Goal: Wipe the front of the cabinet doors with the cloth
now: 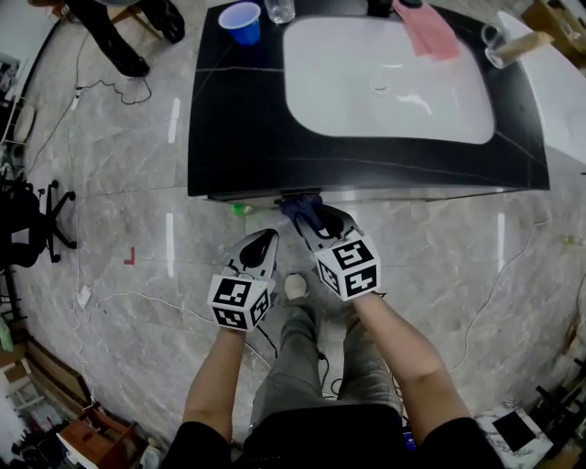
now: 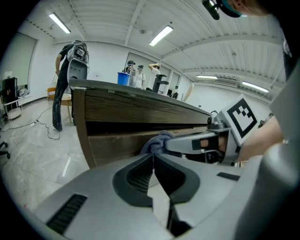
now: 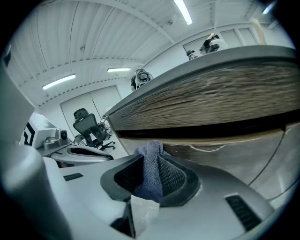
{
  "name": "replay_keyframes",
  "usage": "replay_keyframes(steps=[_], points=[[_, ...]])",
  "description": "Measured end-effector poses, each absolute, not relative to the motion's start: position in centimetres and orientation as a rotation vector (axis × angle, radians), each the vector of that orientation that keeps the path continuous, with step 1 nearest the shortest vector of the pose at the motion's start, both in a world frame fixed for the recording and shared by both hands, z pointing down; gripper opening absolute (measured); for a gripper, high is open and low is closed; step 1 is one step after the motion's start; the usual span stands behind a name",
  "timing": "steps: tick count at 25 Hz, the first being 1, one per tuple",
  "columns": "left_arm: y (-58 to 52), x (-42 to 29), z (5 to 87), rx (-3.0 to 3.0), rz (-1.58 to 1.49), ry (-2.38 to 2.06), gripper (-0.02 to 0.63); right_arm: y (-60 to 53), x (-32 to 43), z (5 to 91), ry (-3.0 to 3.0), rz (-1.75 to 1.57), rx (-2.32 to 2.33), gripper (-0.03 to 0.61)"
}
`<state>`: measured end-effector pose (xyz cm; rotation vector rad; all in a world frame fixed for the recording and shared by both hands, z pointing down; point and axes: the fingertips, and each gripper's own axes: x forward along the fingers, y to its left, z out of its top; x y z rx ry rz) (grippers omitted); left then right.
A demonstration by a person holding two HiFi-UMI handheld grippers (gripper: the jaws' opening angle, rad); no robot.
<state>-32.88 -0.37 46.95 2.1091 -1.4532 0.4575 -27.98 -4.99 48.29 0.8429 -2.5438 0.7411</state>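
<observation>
My right gripper is shut on a blue-grey cloth. The cloth presses against the wooden cabinet front just under the black countertop's front edge; in the left gripper view the cloth bunches at the tip of the right gripper against the cabinet door. My left gripper hangs a little back from the cabinet, to the left of the right one, jaws shut with nothing between them. In the head view the left gripper sits below the counter edge, the right gripper reaches it.
The black countertop carries a white sink basin, a blue cup, a glass and a pink cloth. A person's legs stand at the far left. Cables run over the marble floor. An office chair stands behind.
</observation>
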Motion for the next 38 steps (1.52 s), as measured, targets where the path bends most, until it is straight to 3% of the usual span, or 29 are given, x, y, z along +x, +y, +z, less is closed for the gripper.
replay_keyframes(steps=[22, 29, 38], points=[[-3.7, -17.7, 47.7, 2.189, 0.442, -1.329, 0.017, -9.3, -10.1, 49.4, -2.462, 0.708, 1.046, 0.106], [-2.6, -19.0, 48.4, 2.149, 0.437, -1.365, 0.017, -6.5, -12.0, 49.2, -2.482, 0.771, 0.980, 0.106], [0.4, -26.5, 49.8, 2.055, 0.449, -1.461, 0.017, -2.6, -21.2, 50.8, -2.494, 0.818, 0.816, 0.106]])
